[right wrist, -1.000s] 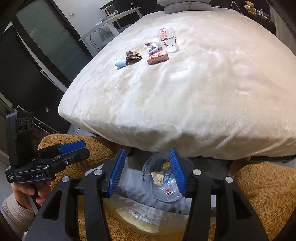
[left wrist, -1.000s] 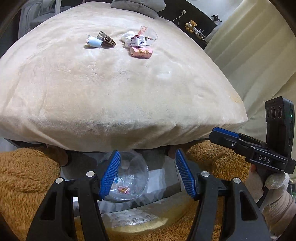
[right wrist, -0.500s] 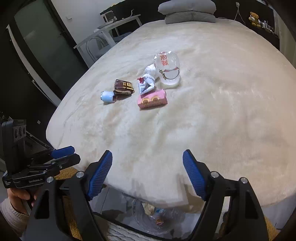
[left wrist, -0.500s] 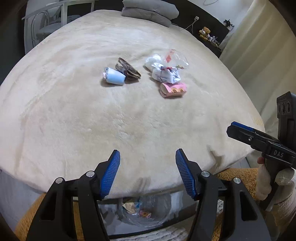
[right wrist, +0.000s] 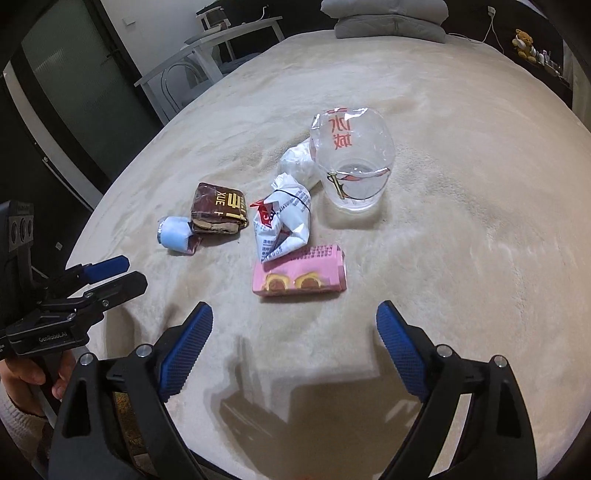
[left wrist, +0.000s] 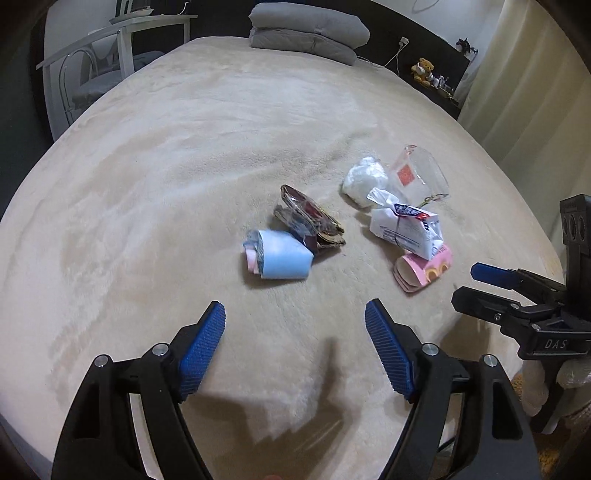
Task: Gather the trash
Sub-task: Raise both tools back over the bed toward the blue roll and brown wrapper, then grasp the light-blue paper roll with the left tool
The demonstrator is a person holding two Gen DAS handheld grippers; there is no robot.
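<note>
Trash lies in a cluster on the beige bed: a light blue roll, a brown wrapper, a white printed wrapper, a pink packet, a white crumpled tissue and a clear plastic cup. My left gripper is open and empty, just short of the blue roll. My right gripper is open and empty, just short of the pink packet.
Folded grey pillows lie at the far end of the bed. A white desk and chair stand at the far left. A teddy bear sits on a dark ledge at the far right. Cream curtains hang on the right.
Both grippers rose from the clear bin below the bed's edge and moved forward over the bed toward the trash cluster. The bin has dropped out of view.
</note>
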